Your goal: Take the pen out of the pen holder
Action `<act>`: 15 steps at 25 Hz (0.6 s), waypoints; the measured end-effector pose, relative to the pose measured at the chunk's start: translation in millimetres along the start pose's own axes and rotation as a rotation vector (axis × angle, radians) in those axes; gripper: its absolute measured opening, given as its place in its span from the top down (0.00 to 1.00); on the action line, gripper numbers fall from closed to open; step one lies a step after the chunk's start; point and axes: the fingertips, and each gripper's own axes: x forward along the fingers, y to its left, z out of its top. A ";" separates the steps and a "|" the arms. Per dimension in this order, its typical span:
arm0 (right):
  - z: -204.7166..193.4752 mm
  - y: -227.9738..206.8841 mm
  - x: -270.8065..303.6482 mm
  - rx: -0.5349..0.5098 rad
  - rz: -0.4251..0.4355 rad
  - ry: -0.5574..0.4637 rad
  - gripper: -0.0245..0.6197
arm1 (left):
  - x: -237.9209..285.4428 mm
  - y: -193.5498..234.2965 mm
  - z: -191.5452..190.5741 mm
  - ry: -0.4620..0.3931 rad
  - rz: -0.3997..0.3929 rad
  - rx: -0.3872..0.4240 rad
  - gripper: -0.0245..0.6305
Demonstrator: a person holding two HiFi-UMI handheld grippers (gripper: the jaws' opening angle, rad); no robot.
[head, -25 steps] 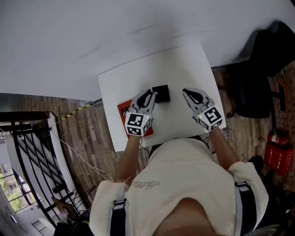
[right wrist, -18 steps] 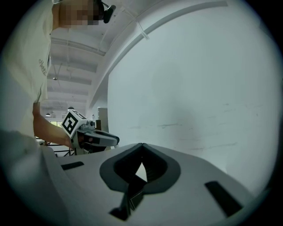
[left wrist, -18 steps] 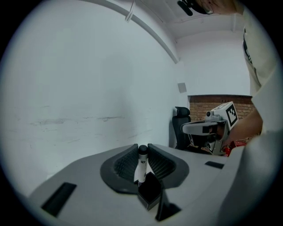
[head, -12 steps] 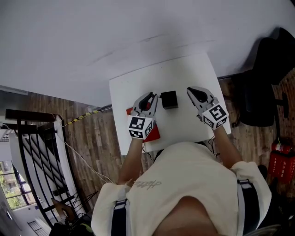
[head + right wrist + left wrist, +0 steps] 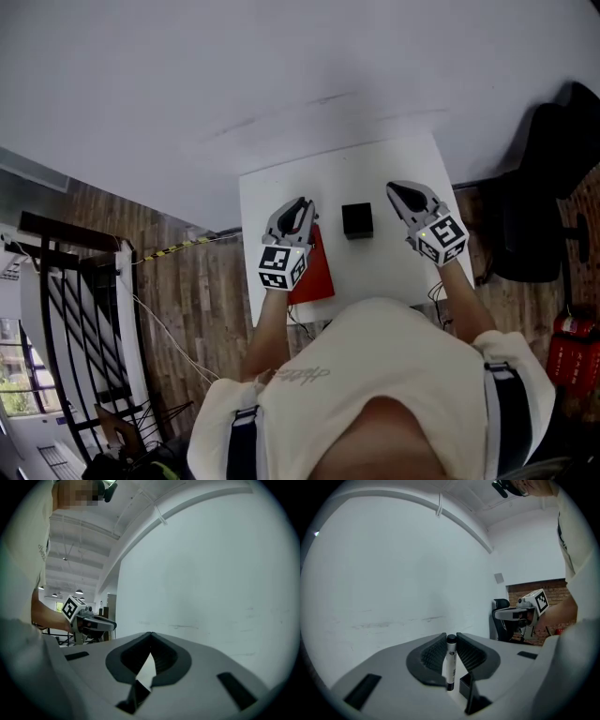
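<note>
The pen [image 5: 450, 663] is pinched between the two jaws of the left gripper [image 5: 451, 639]. It stands up straight. It is white with a black cap on top and a black tip at the bottom. There is a little print on its side, but it is too small to read. The pen is out of the pen holder [image 5: 357, 219]. The holder is a small black box on the white table [image 5: 281, 187], just to the right of the left gripper and not touching it. A red book [image 5: 314, 274] lies under the left gripper. The right gripper [image 5: 150, 634] has its jaws closed together with nothing in them. Each gripper has a cube with black and white squares.
</note>
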 end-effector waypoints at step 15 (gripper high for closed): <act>2.7 12.1 -3.3 -0.001 0.014 -0.002 0.95 | -14.1 4.6 -10.4 0.015 0.025 -0.034 0.84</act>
